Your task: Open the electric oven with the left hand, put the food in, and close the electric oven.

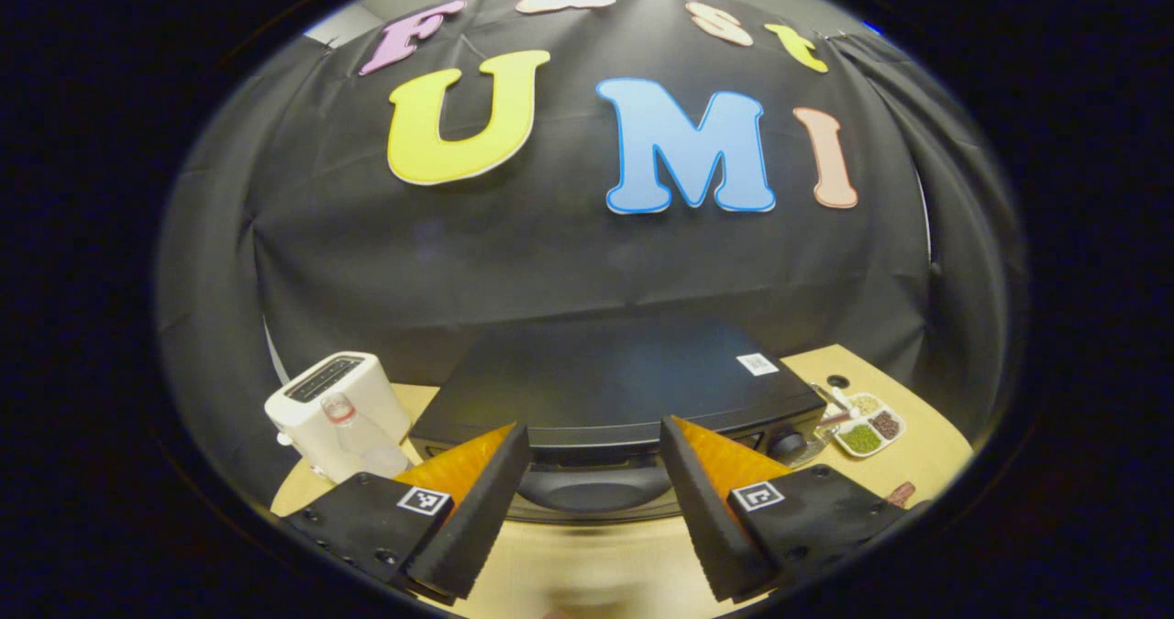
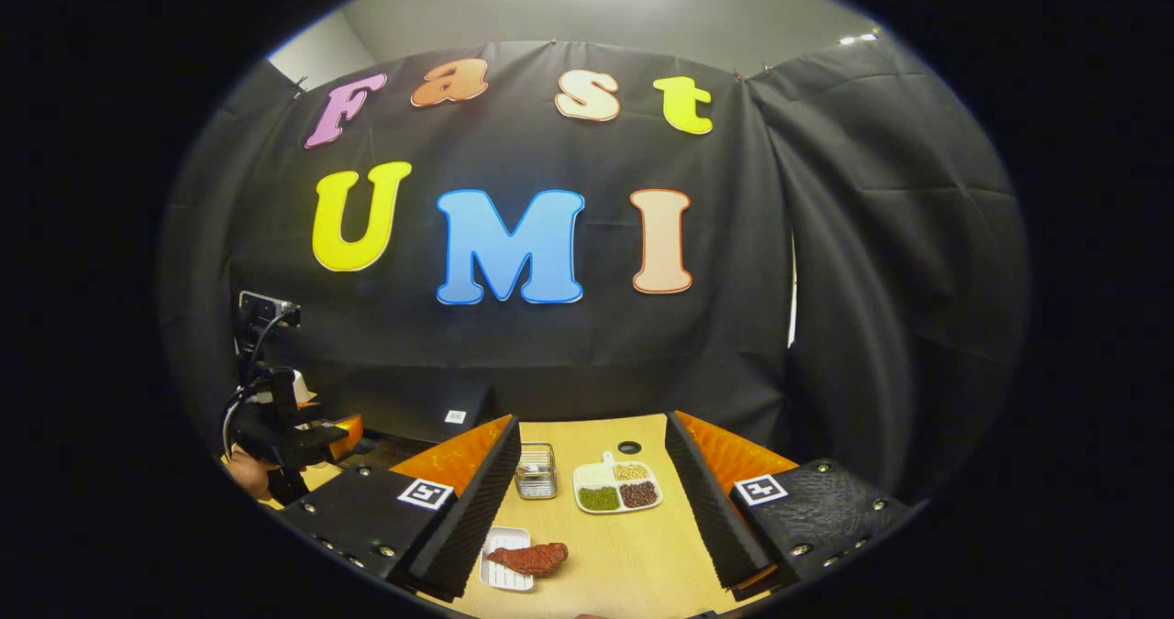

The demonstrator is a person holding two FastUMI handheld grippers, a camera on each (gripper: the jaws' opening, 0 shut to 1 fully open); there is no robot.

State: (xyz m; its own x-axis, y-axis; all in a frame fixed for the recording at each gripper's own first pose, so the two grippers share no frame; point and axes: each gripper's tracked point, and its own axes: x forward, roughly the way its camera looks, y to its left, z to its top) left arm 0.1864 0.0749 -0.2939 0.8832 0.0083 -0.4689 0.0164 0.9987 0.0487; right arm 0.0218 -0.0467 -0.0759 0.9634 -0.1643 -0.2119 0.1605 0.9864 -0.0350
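My left gripper sits spread wide, holding nothing — the black electric oven is dead ahead on the wooden table, door shut, white toaster to its left. My right gripper is spread too, empty. The food — a reddish piece — lies on a small white tray near its left finger.

A pale wooden table carries everything. In the right gripper view a small white ridged tray lies at 6 o'clock with a reddish-brown piece of meat partly on it; a small metal wire basket and a white divided dish of beans and grains sit toward 12 o'clock. In the left gripper view, a black electric oven stands centre, a white toaster at 9 o'clock with a clear plastic bottle touching it.
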